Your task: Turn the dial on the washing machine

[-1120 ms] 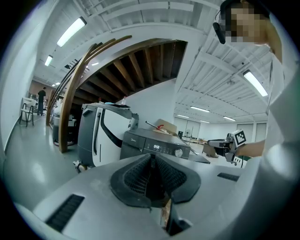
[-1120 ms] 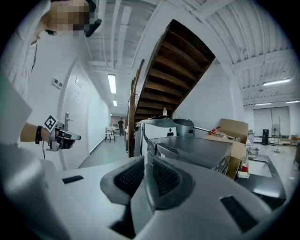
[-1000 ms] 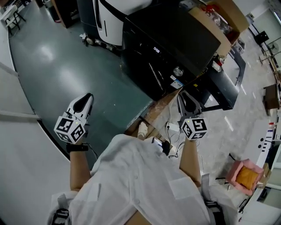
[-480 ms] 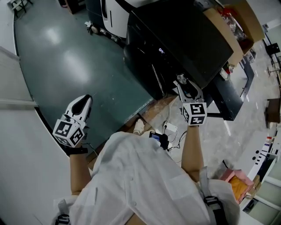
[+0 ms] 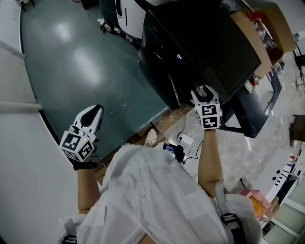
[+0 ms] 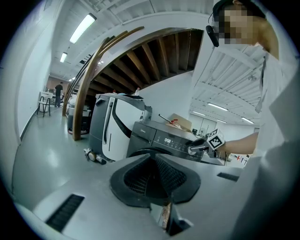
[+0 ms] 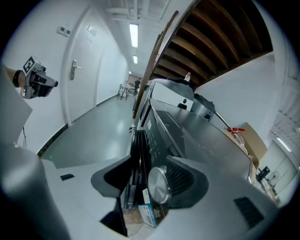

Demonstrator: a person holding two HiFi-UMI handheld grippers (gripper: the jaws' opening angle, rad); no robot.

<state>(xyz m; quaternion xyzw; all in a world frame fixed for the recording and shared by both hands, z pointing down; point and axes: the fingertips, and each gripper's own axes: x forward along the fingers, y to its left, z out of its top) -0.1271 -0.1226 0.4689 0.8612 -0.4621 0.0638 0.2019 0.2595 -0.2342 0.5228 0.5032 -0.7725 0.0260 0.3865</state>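
- The grey-green floor (image 5: 81, 71) takes up most of the room to the left, shiny under the ceiling lights.
- The black washing machine (image 5: 209, 43) stands at the floor's edge. Its control panel faces the person, and a small lit display (image 5: 179, 56) glows on it.
- A white and black machine (image 5: 131, 14) sits just beside the washer on its far side.
- A brown cardboard box (image 5: 259, 33) lies on the other side of the washer, against its top edge.
- The person in a white coat (image 5: 157, 200) stands in front of the washer with both arms held out.
- The left gripper (image 5: 92, 113) is held out over the floor, well apart from the washer. In its own view the jaws are together with nothing between them.
- The right gripper (image 5: 204, 95) is up at the washer's front panel, at the corner nearest the box. Its jaws are apart, one on each side of the dial.
- The dial (image 7: 158, 183) is a round silver knob that sticks out from the right end of the control panel. It sits between the right gripper's open jaws, right beside one ribbed pad (image 7: 180, 178) and clear of the other.
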